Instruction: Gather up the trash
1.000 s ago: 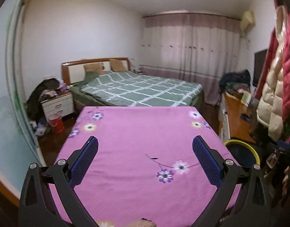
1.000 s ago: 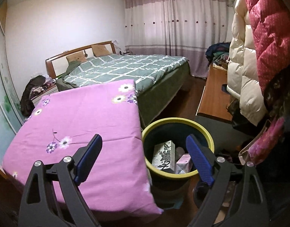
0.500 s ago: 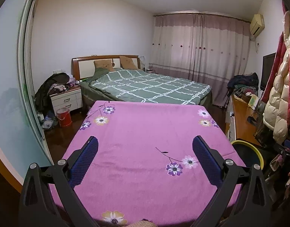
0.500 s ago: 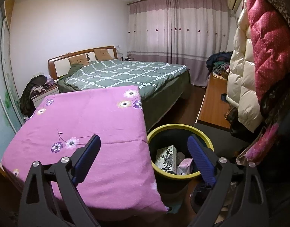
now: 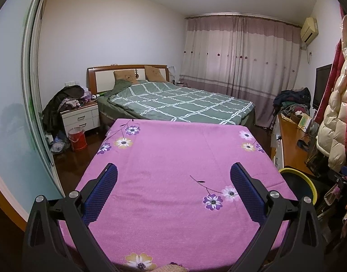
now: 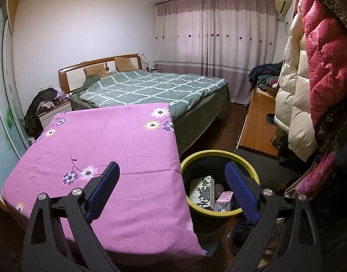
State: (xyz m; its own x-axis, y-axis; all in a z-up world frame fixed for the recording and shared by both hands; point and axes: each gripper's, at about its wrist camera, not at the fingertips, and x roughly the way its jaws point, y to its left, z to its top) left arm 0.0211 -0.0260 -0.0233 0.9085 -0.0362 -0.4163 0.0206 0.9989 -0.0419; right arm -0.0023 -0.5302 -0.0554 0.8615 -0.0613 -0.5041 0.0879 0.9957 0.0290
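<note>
A dark trash bin with a yellow rim (image 6: 218, 155) stands on the floor right of the purple flowered table (image 6: 105, 149). Inside it lie a floral box (image 6: 200, 189) and a pink carton (image 6: 224, 199). My right gripper (image 6: 173, 181) is open and empty, held above the table's right edge and the bin. My left gripper (image 5: 173, 184) is open and empty above the purple table (image 5: 173, 149). The bin's rim (image 5: 309, 183) shows at the right of the left wrist view.
A green checked bed (image 5: 178, 102) lies behind the table. A white nightstand (image 5: 80, 117) with piled clothes and a red bucket (image 5: 77, 138) stand at the left. A wooden desk (image 6: 257, 127) and hanging puffy coats (image 6: 295, 104) line the right side.
Both grippers have drawn back and risen a little, so more of the table and room shows. Both stay open and empty.
</note>
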